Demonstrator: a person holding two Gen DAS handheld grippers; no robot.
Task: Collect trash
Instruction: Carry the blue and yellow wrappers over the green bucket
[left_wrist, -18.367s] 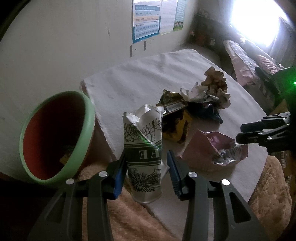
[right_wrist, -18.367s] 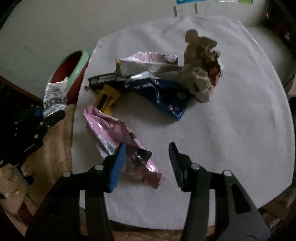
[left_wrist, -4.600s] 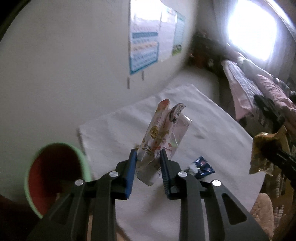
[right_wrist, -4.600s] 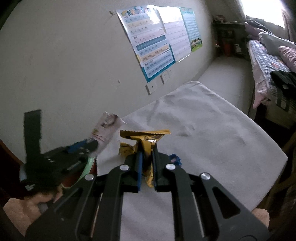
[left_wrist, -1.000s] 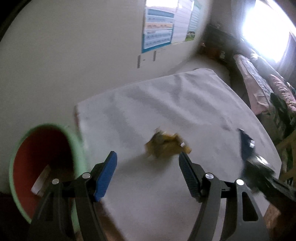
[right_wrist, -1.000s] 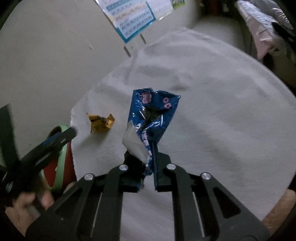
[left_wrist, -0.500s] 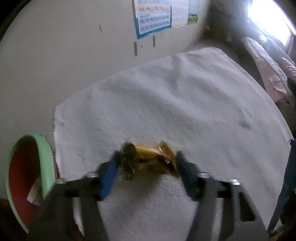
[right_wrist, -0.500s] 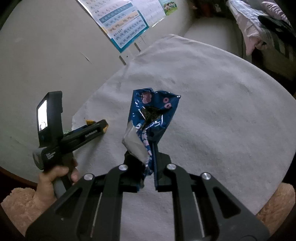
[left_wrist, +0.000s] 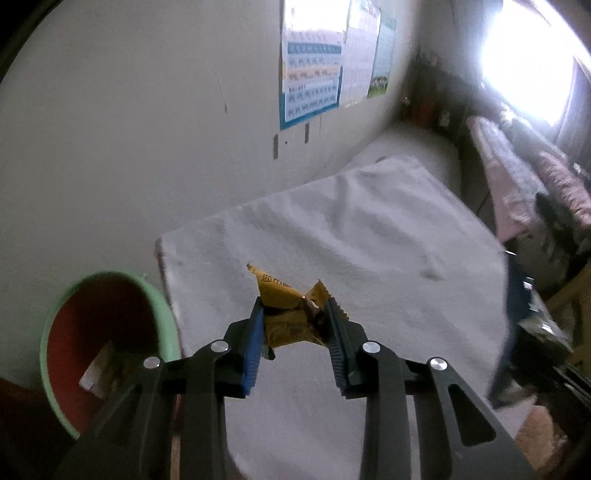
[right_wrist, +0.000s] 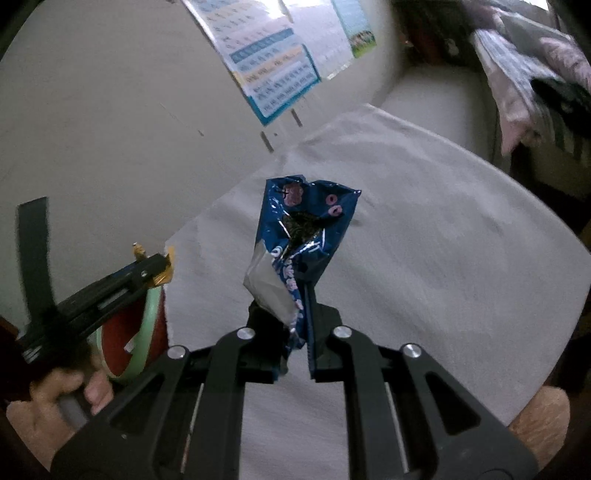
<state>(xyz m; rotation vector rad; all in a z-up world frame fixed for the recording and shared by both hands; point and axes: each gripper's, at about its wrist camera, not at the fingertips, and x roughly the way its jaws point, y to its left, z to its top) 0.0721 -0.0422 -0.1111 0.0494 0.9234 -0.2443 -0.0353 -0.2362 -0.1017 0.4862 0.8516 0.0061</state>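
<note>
White towelling cloth (left_wrist: 369, 236) covers the table; beside its near-left corner sits a green-rimmed red bin (left_wrist: 162, 325) with scraps inside. Right gripper (right_wrist: 295, 314) is clamped on a blue snack bag (right_wrist: 306, 221), and left gripper (left_wrist: 295, 314) pinches a yellow candy wrapper (left_wrist: 284, 317), both lifted above the cloth.

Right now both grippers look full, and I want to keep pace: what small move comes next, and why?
Probably swing the left gripper left over the green-rimmed bin and let go. It is shut on the yellow wrapper, lifted clear of the white cloth, and the bin sits just to its left. The right gripper, gripping the blue snack bag, can follow.
</note>
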